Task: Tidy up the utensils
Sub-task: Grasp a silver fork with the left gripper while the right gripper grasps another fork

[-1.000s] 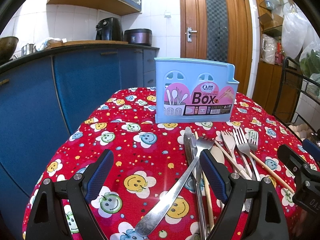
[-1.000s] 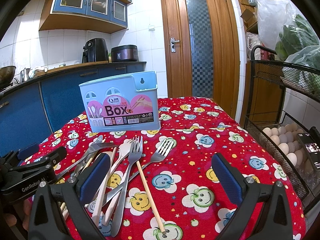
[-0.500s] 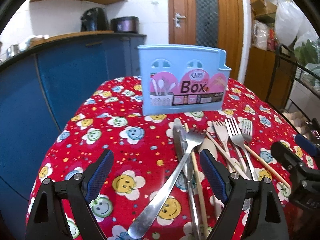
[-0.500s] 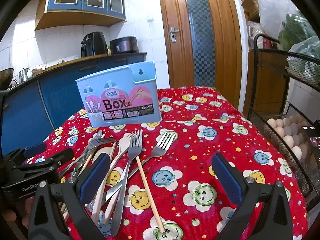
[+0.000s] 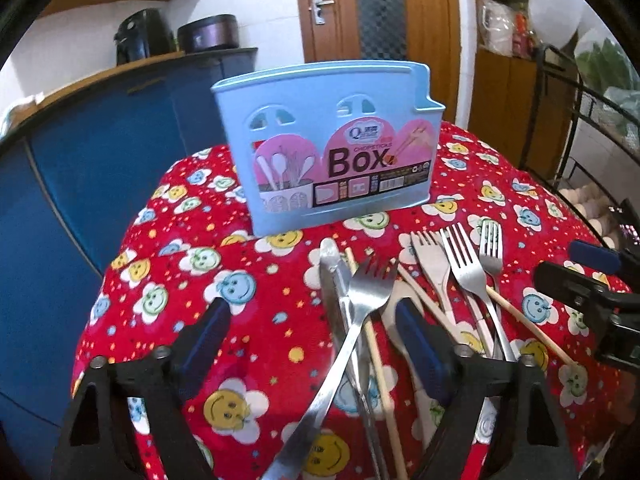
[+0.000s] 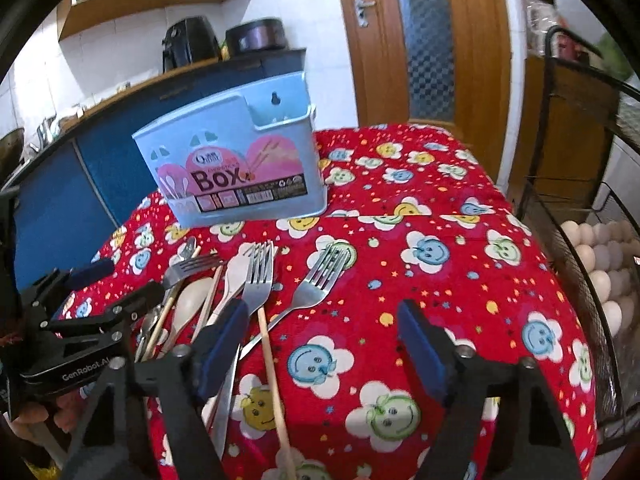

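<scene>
A light-blue chopstick box [image 5: 336, 152] [image 6: 236, 172] stands upright on the red smiley tablecloth [image 5: 256, 304]. In front of it lies a pile of utensils: a steel fork [image 5: 368, 284] across a knife [image 5: 330, 276], two more forks [image 5: 460, 256], a wooden spoon [image 6: 192, 300] and chopsticks [image 6: 272, 364]. My left gripper [image 5: 310, 340] hovers over the pile's left side, its jaws closing with the steel fork's handle between them, untouched. My right gripper [image 6: 322, 342] is over the pile's right side, jaws closing; a chopstick and a fork [image 6: 324, 276] handle lie by its left finger.
A wire rack holding eggs [image 6: 600, 264] stands close to the table's right edge. Blue kitchen cabinets [image 5: 100, 152] run along the left, and a wooden door [image 6: 420, 40] is behind the table. The cloth right of the pile [image 6: 460, 248] carries nothing.
Both grippers have moved closer to the utensil pile and tipped downward. The jaws of both stand narrower than before, the right one more so. The utensils and box have not moved.
</scene>
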Demonstrator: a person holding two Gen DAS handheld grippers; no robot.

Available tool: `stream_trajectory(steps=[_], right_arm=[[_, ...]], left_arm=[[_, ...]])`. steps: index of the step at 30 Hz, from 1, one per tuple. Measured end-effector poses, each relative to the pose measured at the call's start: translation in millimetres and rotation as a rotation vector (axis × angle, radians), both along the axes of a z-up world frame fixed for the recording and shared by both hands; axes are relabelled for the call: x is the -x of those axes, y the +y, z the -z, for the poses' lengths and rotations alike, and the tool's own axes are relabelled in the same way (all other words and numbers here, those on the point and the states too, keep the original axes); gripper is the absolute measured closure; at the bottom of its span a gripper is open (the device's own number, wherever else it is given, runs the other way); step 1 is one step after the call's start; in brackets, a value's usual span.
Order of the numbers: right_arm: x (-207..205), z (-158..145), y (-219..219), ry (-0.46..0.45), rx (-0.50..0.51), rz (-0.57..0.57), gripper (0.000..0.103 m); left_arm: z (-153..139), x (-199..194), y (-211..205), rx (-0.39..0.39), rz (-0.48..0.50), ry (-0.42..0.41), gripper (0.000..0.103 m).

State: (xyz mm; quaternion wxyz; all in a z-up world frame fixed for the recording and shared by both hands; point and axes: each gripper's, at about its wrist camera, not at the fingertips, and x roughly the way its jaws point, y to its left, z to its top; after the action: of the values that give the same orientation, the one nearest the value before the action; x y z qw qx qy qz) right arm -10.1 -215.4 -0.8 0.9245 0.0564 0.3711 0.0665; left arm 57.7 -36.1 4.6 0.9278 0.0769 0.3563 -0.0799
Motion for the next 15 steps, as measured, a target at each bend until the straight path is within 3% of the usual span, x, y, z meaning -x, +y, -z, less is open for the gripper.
stream_trajectory(steps=[10,15], right_arm=[[-38.0,8.5,-15.9,0.112,-0.067,-0.028,0.043],[-52.1,14.8,-15.1,0.150,-0.080,-0.063,0.055]], left_arm=[[1.5,-14.4,-28.5,-0.099,0.080,0.015,0.028],[4.9,-23.3,-30.3,-0.101,0.076,0.038,0.043]])
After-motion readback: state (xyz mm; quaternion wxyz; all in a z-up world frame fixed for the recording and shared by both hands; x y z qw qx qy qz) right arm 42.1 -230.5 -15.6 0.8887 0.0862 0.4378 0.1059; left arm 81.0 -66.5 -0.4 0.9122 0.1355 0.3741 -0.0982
